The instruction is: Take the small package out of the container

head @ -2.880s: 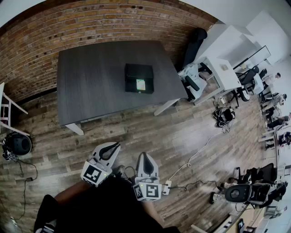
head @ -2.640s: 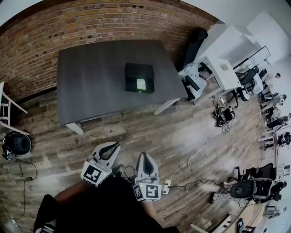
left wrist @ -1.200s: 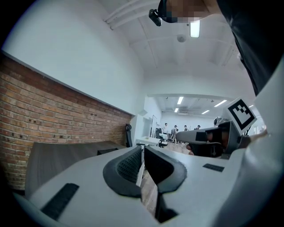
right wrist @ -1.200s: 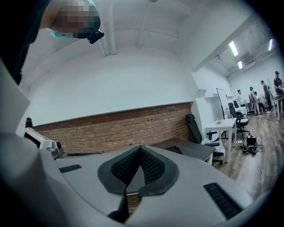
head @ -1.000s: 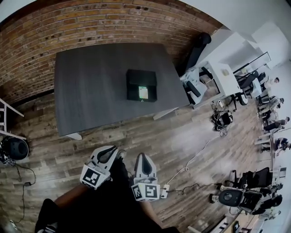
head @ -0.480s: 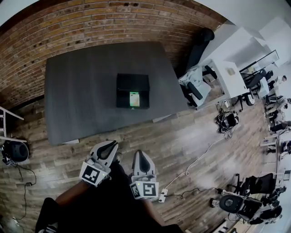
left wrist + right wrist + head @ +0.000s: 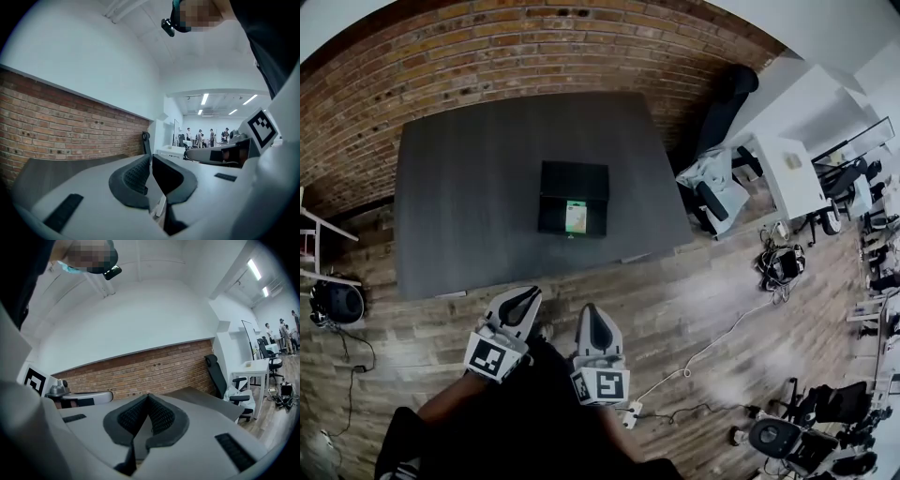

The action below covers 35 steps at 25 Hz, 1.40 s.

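Note:
A black open container [image 7: 572, 195] sits near the middle of the dark grey table [image 7: 469, 206]. Inside it, toward its near edge, lies a small package [image 7: 576, 217] with a white and green face. Both grippers hang low in front of the person, over the wood floor and short of the table's near edge. My left gripper [image 7: 528, 294] is shut, its pads meeting at the tips [image 7: 150, 157] with nothing between them. My right gripper [image 7: 590, 309] is shut too, pads together [image 7: 148, 397] and empty. The container does not show in either gripper view.
A brick wall [image 7: 487, 56] runs behind the table. A black office chair [image 7: 727, 98], a white desk [image 7: 787, 173] and another chair [image 7: 712, 192] stand to the right. Cables [image 7: 694, 356] lie on the floor. A round black device [image 7: 337, 302] sits at the left.
The view has drawn nearer to the table, so the table and container look larger and sit lower in the picture. Both grippers stay shut and close to the body.

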### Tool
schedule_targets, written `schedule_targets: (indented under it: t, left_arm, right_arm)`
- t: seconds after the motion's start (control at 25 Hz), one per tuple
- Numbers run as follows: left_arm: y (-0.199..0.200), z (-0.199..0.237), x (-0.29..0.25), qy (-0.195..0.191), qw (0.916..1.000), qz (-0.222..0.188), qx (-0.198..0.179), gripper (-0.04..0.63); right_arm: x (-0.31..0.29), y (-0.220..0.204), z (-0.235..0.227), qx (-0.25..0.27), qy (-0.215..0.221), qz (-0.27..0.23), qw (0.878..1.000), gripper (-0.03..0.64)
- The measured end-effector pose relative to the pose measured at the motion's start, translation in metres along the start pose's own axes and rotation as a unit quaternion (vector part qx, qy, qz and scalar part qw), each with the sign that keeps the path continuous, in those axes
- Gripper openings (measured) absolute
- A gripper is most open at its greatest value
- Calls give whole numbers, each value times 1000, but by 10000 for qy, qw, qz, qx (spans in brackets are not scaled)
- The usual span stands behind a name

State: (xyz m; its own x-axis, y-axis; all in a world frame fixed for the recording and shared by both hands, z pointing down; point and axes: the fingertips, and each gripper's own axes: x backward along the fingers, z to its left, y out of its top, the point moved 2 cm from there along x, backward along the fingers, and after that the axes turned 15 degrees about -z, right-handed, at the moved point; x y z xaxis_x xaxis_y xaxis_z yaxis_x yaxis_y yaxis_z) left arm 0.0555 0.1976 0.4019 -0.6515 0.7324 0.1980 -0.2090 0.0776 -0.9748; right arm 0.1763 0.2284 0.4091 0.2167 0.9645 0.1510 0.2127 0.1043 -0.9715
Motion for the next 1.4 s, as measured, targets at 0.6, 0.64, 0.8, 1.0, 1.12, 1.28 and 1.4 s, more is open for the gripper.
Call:
schedule_targets:
  t: [0.6, 0.64, 0.8, 1.0, 1.12, 1.28, 1.4]
  left_arm:
    - [0, 24, -42, 218, 9997, -61, -4, 43]
    - [-1, 26, -45, 213, 9998, -48, 0, 43]
    - [-7, 38, -59, 173, 9998, -7, 43, 43]
    - [-13, 62, -74, 147, 9997, 67, 205, 43]
    - [-16, 79, -89, 100, 9997, 63, 214, 43]
    - [-20, 101, -103, 14, 9997, 65, 237, 43]
    - [-21, 122, -111, -123, 9998, 94, 156, 43]
  right_arm:
    - [-47, -3, -29, 49, 111, 141, 9998, 23]
    - [-50, -4, -29, 35, 111, 145, 9998, 23]
    - [-67, -8, -32, 38, 178, 155, 9997, 23]
    - [-96, -16, -32, 37, 89, 218, 9997, 23]
    - [-115, -21, -34, 82, 100, 289, 9995, 23]
    - [-142, -28, -32, 156, 140, 352, 9992, 23]
    - [-164, -34, -28, 177, 78, 403, 9990, 23]
